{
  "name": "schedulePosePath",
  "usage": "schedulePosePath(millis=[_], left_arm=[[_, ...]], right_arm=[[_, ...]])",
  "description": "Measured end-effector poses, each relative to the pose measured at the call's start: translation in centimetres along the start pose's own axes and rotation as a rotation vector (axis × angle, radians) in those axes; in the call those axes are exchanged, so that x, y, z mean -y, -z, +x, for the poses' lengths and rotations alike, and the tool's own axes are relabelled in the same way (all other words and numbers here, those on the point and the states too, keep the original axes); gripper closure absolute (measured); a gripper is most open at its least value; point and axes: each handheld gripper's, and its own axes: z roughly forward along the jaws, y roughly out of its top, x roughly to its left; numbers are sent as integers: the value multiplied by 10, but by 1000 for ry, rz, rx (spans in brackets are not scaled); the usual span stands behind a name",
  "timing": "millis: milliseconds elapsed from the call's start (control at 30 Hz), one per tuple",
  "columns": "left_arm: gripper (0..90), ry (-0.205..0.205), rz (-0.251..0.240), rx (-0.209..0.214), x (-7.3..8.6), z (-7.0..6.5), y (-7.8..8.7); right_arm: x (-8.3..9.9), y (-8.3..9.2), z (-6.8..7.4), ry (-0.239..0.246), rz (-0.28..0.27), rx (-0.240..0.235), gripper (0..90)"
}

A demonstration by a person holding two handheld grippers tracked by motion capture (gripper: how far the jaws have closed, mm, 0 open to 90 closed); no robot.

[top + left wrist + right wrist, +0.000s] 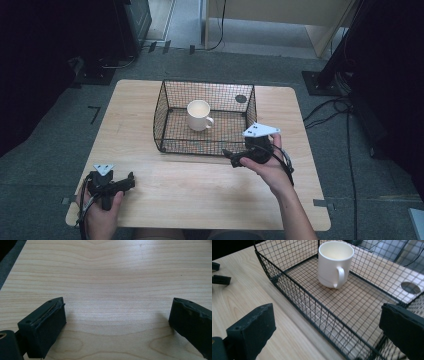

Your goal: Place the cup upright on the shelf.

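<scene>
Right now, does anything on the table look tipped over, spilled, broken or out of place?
Nothing stands out. The white mug stands upright inside the wire basket, looks empty, and shows no spill around it. The basket sits flat on the wooden table. Both the left gripper and right gripper are open and hold nothing.

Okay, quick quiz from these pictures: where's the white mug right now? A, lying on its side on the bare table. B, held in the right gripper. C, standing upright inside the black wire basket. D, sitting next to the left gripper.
C: the mug stands upright on the floor of the wire basket, mouth up, with both grippers' jaws open and apart from it.
</scene>
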Motion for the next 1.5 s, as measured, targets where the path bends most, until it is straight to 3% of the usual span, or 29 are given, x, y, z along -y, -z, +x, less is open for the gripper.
schedulePosePath(millis=[200, 400, 533, 567, 600, 733, 867, 1000, 1267, 1333, 1500], left_arm=[[11, -2, 2, 0, 0, 0, 0], [11, -2, 2, 0, 0, 0, 0], [11, -3, 2, 0, 0, 0, 0], [11, -3, 2, 0, 0, 0, 0], [11, -3, 2, 0, 0, 0, 0], [11, -4, 2, 0, 0, 0, 0], [11, -3, 2, 0, 0, 0, 0], [11, -3, 2, 0, 0, 0, 0], [11, -2, 2, 0, 0, 0, 0], [11, -2, 2, 0, 0, 0, 0], [11, -3, 2, 0, 0, 0, 0]], right_arm=[[28, 19, 1, -42, -28, -13, 0], [53, 31, -3, -70, -24, 27, 0], [84, 43, -13, -112, -9, 80, 0], [84, 43, -13, -112, -9, 80, 0], [97, 48, -19, -127, 10, 110, 0], [115, 56, -27, -160, 35, 152, 0], [146, 65, -39, -198, 78, 234, 0], [168, 72, -49, -248, 97, 277, 0], [198, 79, -62, -322, 132, 348, 0], [203, 77, -61, -320, 158, 382, 1], [206, 79, -61, -317, 143, 386, 1]])
